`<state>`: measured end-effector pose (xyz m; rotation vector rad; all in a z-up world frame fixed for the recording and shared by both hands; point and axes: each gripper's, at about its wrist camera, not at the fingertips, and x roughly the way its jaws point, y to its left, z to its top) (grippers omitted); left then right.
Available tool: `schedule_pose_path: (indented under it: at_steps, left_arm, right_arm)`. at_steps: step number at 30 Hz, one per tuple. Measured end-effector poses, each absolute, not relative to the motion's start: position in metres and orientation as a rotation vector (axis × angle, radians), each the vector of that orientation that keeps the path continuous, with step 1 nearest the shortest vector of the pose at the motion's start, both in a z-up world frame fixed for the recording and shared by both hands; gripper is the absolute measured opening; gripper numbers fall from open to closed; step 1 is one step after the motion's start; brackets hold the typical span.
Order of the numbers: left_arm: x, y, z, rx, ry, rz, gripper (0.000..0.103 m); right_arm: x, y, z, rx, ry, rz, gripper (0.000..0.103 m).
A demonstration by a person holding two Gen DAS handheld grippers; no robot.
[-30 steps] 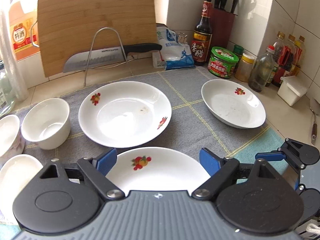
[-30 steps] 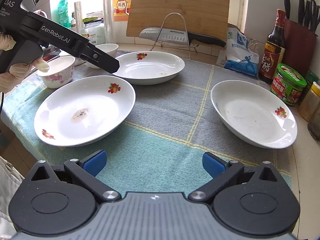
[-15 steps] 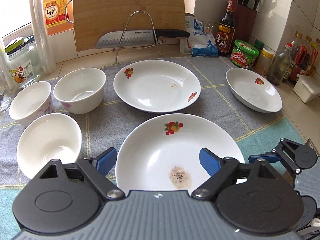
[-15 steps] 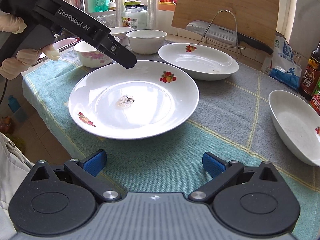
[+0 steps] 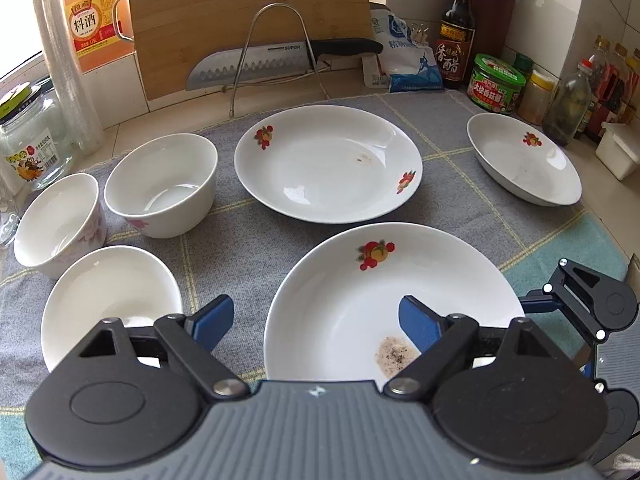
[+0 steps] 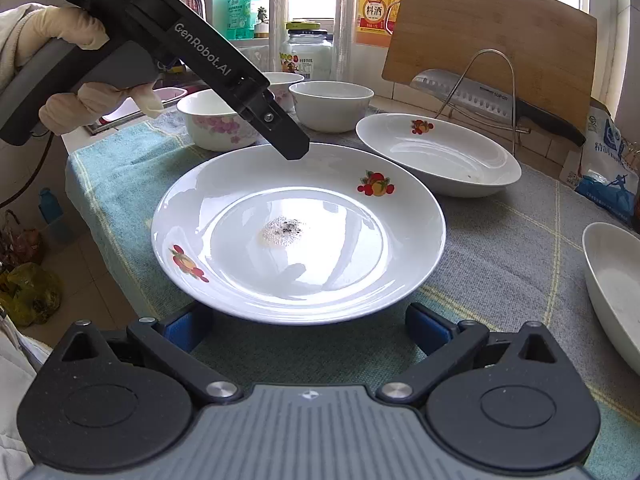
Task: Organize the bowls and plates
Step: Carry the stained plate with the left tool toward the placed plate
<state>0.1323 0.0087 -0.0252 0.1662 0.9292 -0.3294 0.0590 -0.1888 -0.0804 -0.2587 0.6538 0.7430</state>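
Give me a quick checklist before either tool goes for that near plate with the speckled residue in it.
1. Left tool open: ok, blue pads wide apart, nothing between them.
2. Right tool open: ok, pads spread at the near plate rim, not gripping.
3. Plate is clean: not ok, speckled residue in the middle.
4. Plate free of other dishes: ok, far plate sits apart.
5. Bowls out of the way: ok, grouped left of the plates.
6. Whether the right tool touches the rim: cannot tell.
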Motion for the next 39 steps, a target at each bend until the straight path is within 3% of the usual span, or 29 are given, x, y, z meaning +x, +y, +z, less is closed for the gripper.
schedule_pose_path:
  at_steps: [6,15,24,39]
  left_arm:
    - [0.156,0.003,-0.038,0.173,1.000,-0.404,0.088]
    - [0.173,-0.001,-0.055,0.187,1.106,-0.486,0.077]
    - [0.182,-0.001,-0.058,0.212,1.149,-0.527,0.072]
    - [0.192,-0.002,-0.060,0.242,1.191,-0.606,0.072]
  right_arm:
    - [0.060,-0.193,-0.082,-0.250,0.622,0.757,0.103]
    - [0.059,-0.192,-0.083,-0.248,0.621,0.752,0.103]
    - [0.060,-0.190,-0.083,-0.266,0.604,0.779,0.103]
    - [0.065,-0.181,-0.080,-0.290,0.627,0.799,0.103]
